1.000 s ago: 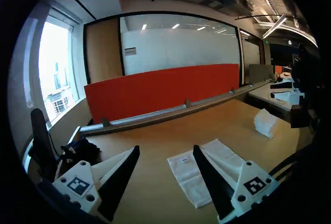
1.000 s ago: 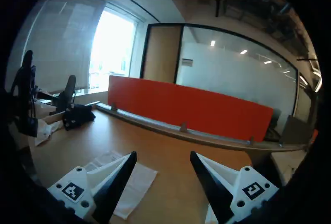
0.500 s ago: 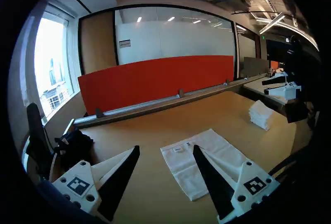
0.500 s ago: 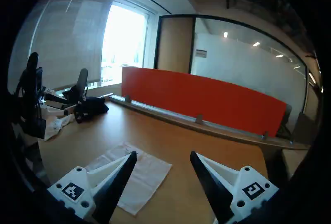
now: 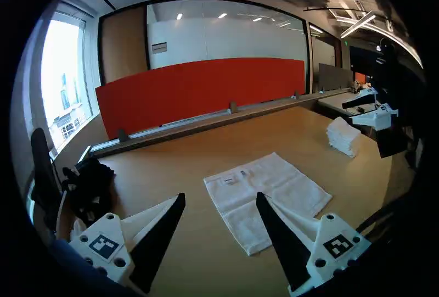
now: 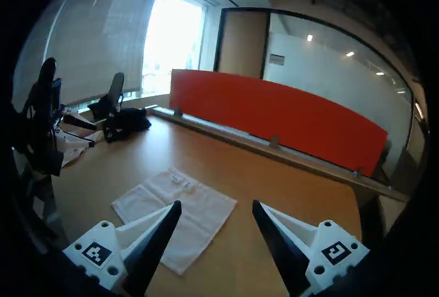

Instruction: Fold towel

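Left gripper and right gripper hung wide open, holding nothing, by the near edge of the flat towel, with bare table around every edge.

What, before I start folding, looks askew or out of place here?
Nothing stands out: the towel lies flat and unfolded on the table, with the left claw and right claw open, gripping nothing.

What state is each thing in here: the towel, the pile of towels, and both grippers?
towel: spread flat on the table, not yet folded, not gripped.
towel pile: folded and stacked, off to the side.
left gripper: jaws open, empty.
right gripper: jaws open, empty.
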A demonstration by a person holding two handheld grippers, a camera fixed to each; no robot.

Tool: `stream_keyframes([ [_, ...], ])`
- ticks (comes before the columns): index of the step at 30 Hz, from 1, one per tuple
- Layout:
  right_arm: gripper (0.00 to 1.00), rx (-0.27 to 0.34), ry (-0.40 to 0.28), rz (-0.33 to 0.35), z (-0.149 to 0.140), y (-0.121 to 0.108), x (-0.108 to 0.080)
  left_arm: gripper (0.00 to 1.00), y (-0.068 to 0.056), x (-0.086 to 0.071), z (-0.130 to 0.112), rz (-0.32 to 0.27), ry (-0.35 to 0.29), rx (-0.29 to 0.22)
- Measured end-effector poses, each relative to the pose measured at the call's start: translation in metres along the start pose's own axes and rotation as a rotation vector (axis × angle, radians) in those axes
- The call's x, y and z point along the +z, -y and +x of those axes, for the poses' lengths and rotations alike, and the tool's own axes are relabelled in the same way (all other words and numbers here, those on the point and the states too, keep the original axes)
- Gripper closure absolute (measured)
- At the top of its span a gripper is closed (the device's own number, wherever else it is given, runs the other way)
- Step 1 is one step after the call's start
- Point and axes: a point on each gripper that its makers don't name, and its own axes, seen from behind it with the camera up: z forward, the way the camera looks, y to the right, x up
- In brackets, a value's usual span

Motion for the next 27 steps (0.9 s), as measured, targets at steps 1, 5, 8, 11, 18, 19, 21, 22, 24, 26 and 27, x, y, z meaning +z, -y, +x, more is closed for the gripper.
stream_keyframes([
  [1, 0.00, -0.002, 0.005, 0.005, -0.004, 0.002, 0.001, 0.04, -0.001, 0.001, -0.004, -0.002, 0.005, 0.002],
  [5, 0.00, -0.007, 0.026, 0.022, -0.018, 0.011, 0.007, 0.04, -0.004, 0.006, -0.018, -0.010, 0.026, 0.009],
  [8, 0.00, -0.007, 0.042, 0.032, -0.028, 0.017, 0.011, 0.04, -0.008, 0.010, -0.029, -0.018, 0.045, 0.012],
  [11, 0.00, -0.007, 0.059, 0.041, -0.039, 0.021, 0.016, 0.04, -0.012, 0.015, -0.041, -0.028, 0.065, 0.016],
  [18, 0.00, -0.015, 0.102, 0.052, -0.065, 0.026, 0.027, 0.04, -0.024, 0.026, -0.069, -0.060, 0.118, 0.018],
  [19, 0.00, -0.015, 0.111, 0.055, -0.070, 0.027, 0.028, 0.04, -0.026, 0.028, -0.072, -0.065, 0.125, 0.018],
  [21, 0.00, -0.016, 0.126, 0.059, -0.078, 0.028, 0.031, 0.04, -0.029, 0.031, -0.079, -0.075, 0.139, 0.020],
  [22, 0.00, -0.016, 0.133, 0.062, -0.082, 0.029, 0.032, 0.04, -0.031, 0.032, -0.082, -0.080, 0.146, 0.021],
  [24, 0.00, -0.017, 0.145, 0.069, -0.089, 0.031, 0.035, 0.04, -0.034, 0.035, -0.089, -0.089, 0.159, 0.024],
  [26, 0.00, -0.019, 0.159, 0.076, -0.098, 0.034, 0.038, 0.04, -0.036, 0.038, -0.095, -0.099, 0.173, 0.028],
  [27, 0.00, -0.020, 0.166, 0.080, -0.102, 0.035, 0.039, 0.04, -0.038, 0.039, -0.098, -0.104, 0.180, 0.029],
])
